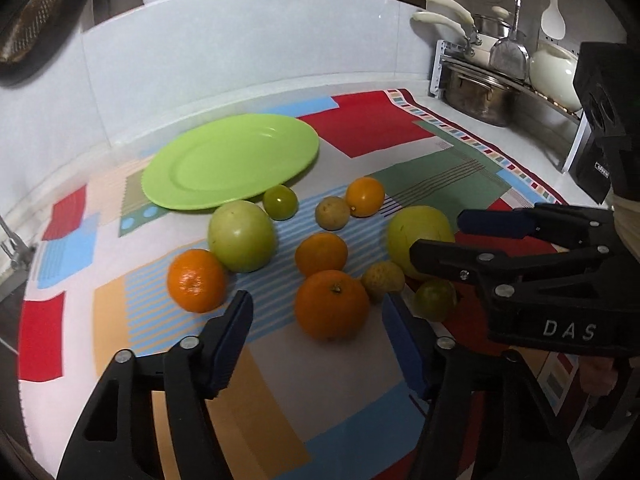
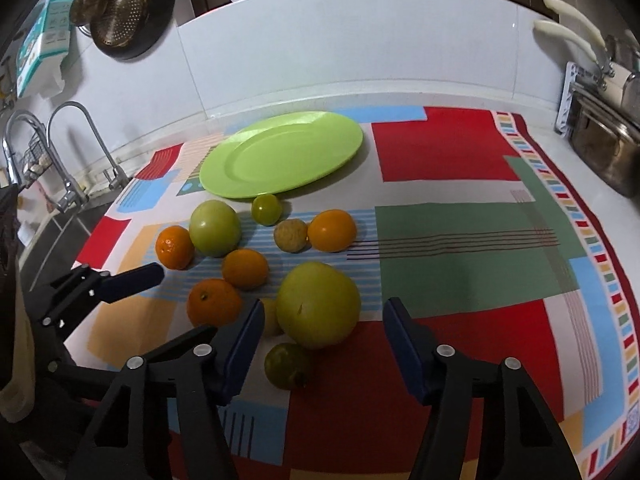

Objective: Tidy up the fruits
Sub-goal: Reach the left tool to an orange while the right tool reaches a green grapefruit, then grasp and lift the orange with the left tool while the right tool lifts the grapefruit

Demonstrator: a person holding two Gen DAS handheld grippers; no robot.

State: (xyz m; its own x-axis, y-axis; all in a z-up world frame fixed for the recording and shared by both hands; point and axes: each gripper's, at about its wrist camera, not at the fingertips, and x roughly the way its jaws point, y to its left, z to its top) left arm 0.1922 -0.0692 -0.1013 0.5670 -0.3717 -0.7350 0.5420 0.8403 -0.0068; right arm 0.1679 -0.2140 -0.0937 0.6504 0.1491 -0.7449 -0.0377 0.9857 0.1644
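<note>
Kitchen counter, patchwork cloth [image 2: 460,240] | white tiles | both tools [image 1: 316,316] [image 2: 324,320] wide open, empty

my right gripper [image 2: 324,332] hangs open over a big yellow-green fruit [image 2: 318,311]; oranges [image 2: 245,269] lie near the bare green plate [image 2: 280,156] on the patterned cloth [image 2: 460,264].

A white counter [image 2: 592,216] carries a patchwork cloth [image 2: 460,256] of red, green, blue and tan. On the cloth, a green plate [image 2: 280,156] lies at the far side. Just near of it sits a loose cluster of fruits [image 2: 276,264]: oranges, green and yellow ones, some touching.
</note>
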